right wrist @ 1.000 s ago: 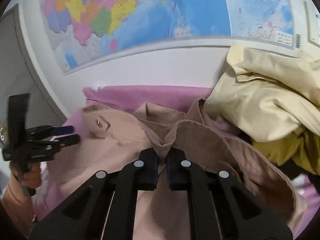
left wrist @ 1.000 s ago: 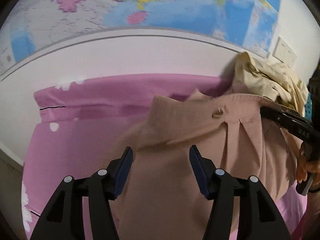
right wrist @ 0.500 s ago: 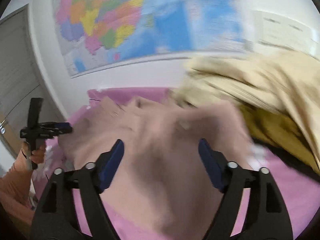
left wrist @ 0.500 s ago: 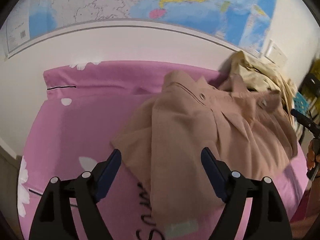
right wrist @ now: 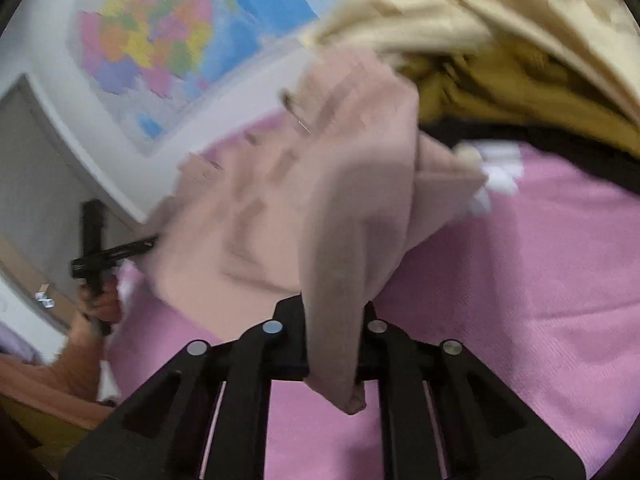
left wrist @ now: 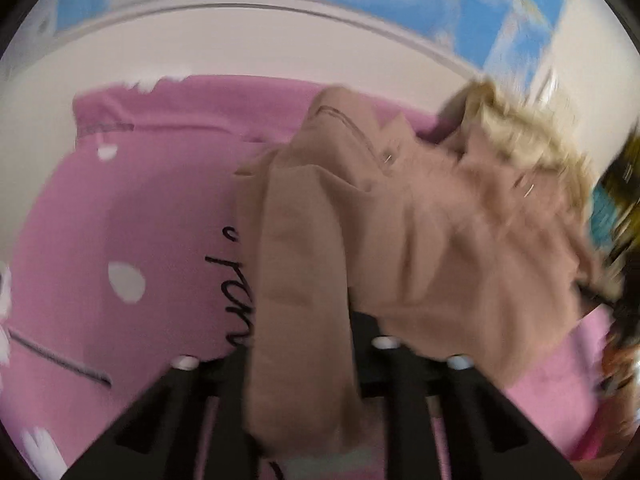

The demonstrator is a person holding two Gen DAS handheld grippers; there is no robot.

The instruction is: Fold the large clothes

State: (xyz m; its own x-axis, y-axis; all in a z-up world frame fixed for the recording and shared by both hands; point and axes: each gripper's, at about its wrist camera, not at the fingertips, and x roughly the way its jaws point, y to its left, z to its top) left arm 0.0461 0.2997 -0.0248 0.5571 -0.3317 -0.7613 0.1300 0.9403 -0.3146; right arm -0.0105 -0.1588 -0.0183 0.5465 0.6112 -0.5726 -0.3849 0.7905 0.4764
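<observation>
A tan garment (left wrist: 400, 240) with metal snaps lies bunched on a pink bedsheet (left wrist: 140, 220). My left gripper (left wrist: 304, 344) is shut on a fold of it near its left end; the cloth drapes over the fingers and hides the tips. My right gripper (right wrist: 334, 336) is shut on another fold of the same tan garment (right wrist: 300, 208), which hangs down between the fingers. The left gripper also shows in the right wrist view (right wrist: 104, 256), at the garment's far left edge. Both views are blurred.
A pile of cream and mustard clothes (right wrist: 500, 40) sits at the right end of the bed, against the tan garment. A wall with a colourful map (right wrist: 168, 40) runs behind the bed. The pink bedsheet (right wrist: 520, 280) has white spots and black lettering.
Both grippers were open half a second ago and are now shut on folds of the tan garment. Both have moved in close to the cloth.
</observation>
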